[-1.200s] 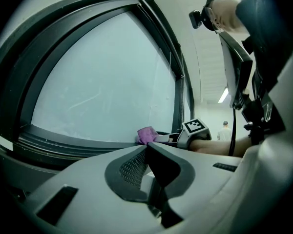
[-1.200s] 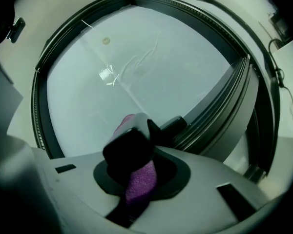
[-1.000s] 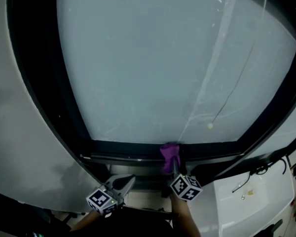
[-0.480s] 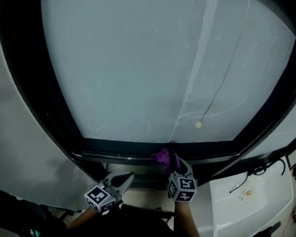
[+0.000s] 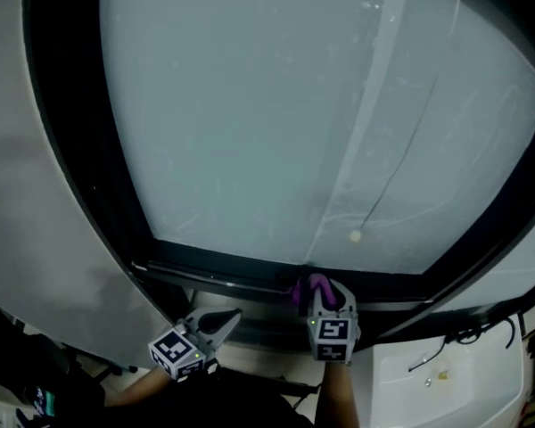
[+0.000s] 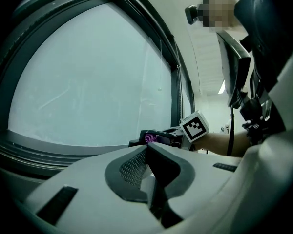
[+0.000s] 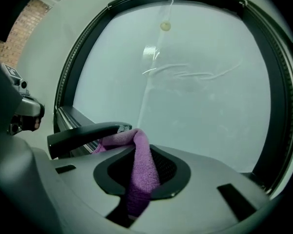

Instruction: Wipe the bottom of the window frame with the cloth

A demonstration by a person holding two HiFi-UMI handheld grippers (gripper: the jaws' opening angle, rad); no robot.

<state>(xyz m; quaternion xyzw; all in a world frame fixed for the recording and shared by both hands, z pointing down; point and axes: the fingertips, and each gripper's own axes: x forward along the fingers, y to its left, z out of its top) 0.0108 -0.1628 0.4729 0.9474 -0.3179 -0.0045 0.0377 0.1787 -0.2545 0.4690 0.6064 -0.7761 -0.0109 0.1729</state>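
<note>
Head view: my right gripper (image 5: 325, 300) is up against the bottom of the window frame (image 5: 223, 275), just right of the middle of that rail. The purple cloth (image 5: 314, 283) pokes out of its tip and touches the rail. My left gripper (image 5: 216, 321) hangs lower and to the left, below the rail and apart from it. A thin cord (image 5: 401, 163) with a small bead (image 5: 355, 235) hangs in front of the frosted glass (image 5: 267, 105), the bead near the bottom edge of the glass and above the cloth.

Left gripper view: the left gripper (image 6: 149, 147) has its jaws pressed together with nothing between them. Past them I see the right gripper's marker cube (image 6: 194, 126), a bit of the cloth (image 6: 150, 138) beside it, and the bottom rail (image 6: 34, 152) running along the glass.

Right gripper view: the right gripper (image 7: 139, 152) is clamped on the cloth (image 7: 144, 174), which runs up between the jaws and folds over to the left, toward the bottom rail (image 7: 68, 115). A dark bar (image 7: 88, 133) lies across the cloth's far end; I can't tell what it is.
</note>
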